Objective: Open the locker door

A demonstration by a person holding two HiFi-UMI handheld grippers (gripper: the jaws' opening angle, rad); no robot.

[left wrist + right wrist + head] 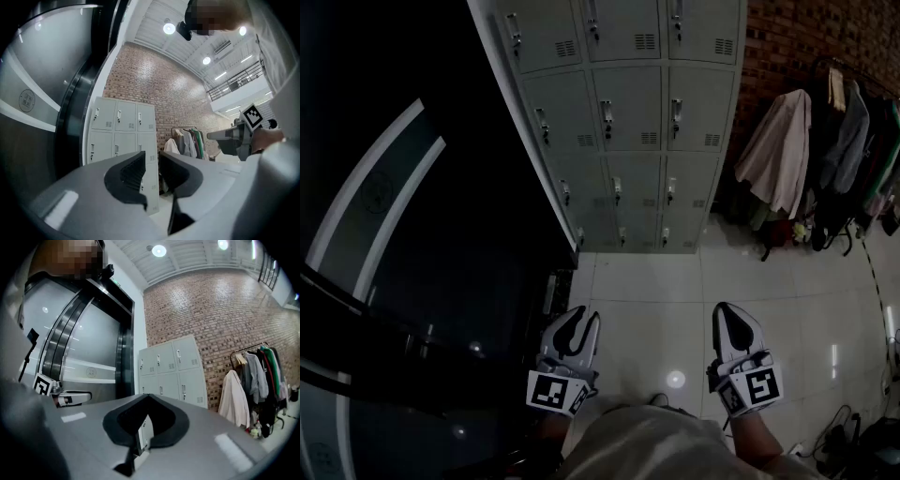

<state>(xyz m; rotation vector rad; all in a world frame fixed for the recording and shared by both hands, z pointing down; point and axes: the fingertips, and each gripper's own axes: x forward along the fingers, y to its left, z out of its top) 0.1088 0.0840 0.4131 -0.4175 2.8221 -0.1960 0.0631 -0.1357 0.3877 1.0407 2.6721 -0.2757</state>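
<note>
A bank of grey lockers (pixel 628 122) stands against the wall ahead, three columns wide, and every door I can see is closed with a small handle. The same lockers (pixel 117 126) appear in the left gripper view and, as lockers (pixel 173 366), in the right gripper view. Both grippers hang low by the person's body, well short of the lockers. My left gripper (pixel 584 315) is open, with a clear gap between its dark pads (pixel 133 171) and nothing in it. My right gripper (pixel 724 307) is shut, its pads (pixel 161 420) meeting on nothing.
A clothes rack with coats and jackets (pixel 825 150) stands right of the lockers, against a brick wall (pixel 787 37). A dark curved glass and metal structure (pixel 394 234) fills the left side. Cables (pixel 844 431) lie on the pale tiled floor (pixel 656 300) at the lower right.
</note>
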